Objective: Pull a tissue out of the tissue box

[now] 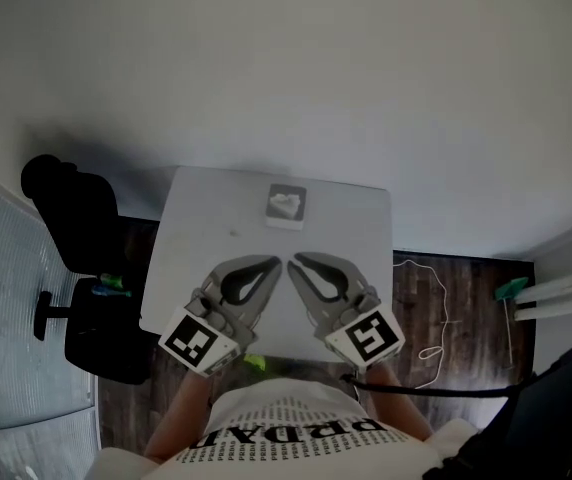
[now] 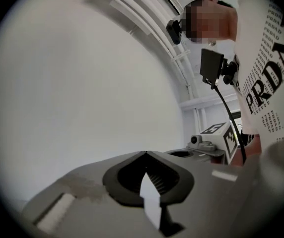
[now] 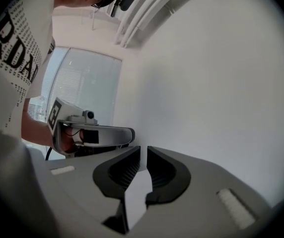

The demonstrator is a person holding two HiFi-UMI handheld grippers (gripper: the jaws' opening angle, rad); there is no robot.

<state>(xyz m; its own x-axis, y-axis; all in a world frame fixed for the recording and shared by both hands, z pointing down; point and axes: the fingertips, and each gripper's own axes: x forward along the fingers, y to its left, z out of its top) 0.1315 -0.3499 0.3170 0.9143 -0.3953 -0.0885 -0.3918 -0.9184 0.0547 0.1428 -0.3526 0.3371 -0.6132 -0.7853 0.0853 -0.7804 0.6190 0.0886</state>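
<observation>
At the left of the head view a black chair [image 1: 71, 213] stands on the dark wood floor [image 1: 471, 303], just beside the left edge of a white table [image 1: 201, 233] that fills the middle of the frame

The left gripper [image 1: 274, 261] lies low over the near half of the table, angled up and to the right, so its tips point toward the frame's centre. In its own view the two jaws meet at the tips, clenched on nothing

The tissue box [image 1: 274, 218] sits at the far, upper middle of the table, well apart from both claws, with a white tissue [image 1: 286, 203] showing at its top

The right gripper [image 1: 296, 261] mirrors the left, angled up and to the left, and the two sets of tips come near each other below the box. Its own view shows its jaws a thin slit apart, with nothing between them

Right of the table a pale cable [image 1: 436, 313] loops across the floor
</observation>
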